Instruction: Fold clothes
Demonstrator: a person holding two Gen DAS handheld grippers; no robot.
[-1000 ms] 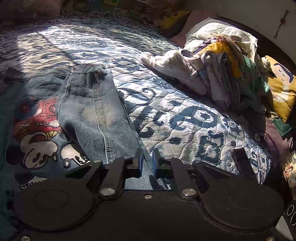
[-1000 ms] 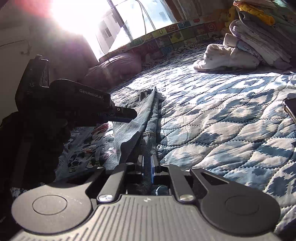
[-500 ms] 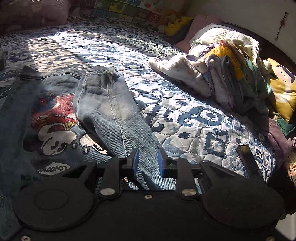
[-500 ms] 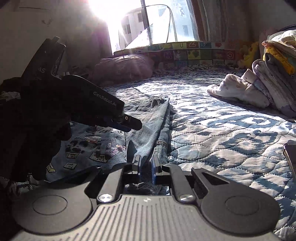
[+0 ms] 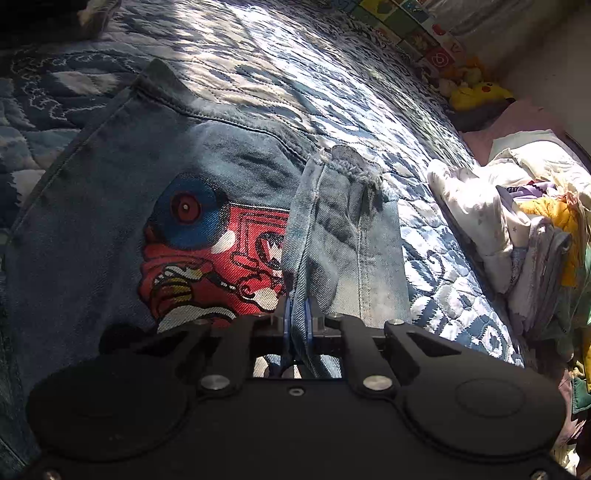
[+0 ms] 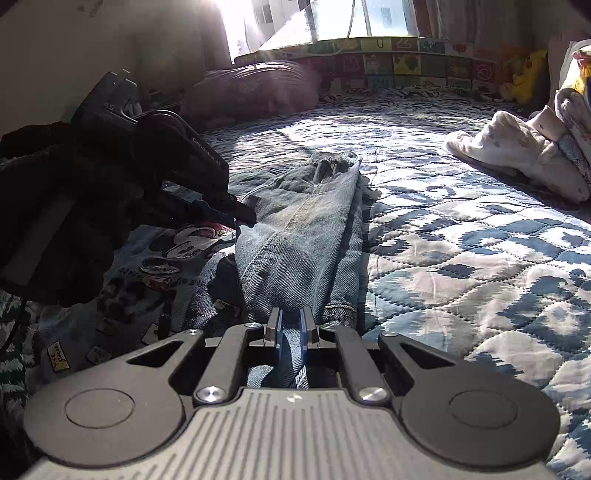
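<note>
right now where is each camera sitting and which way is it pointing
Left wrist: on the left gripper, looking along the denim jacket and its folded sleeve toward the clothes pile; only its own fingers show.
Right wrist: on the right gripper, facing the window; shows the gloved hand holding the left gripper.
Shared: sleeve, quilt, pile.

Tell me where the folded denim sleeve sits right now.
The denim sleeve lies along the right edge of the denim jacket, beside its red graphic, on the quilted bedspread; left gripper and right gripper both pinch it.
</note>
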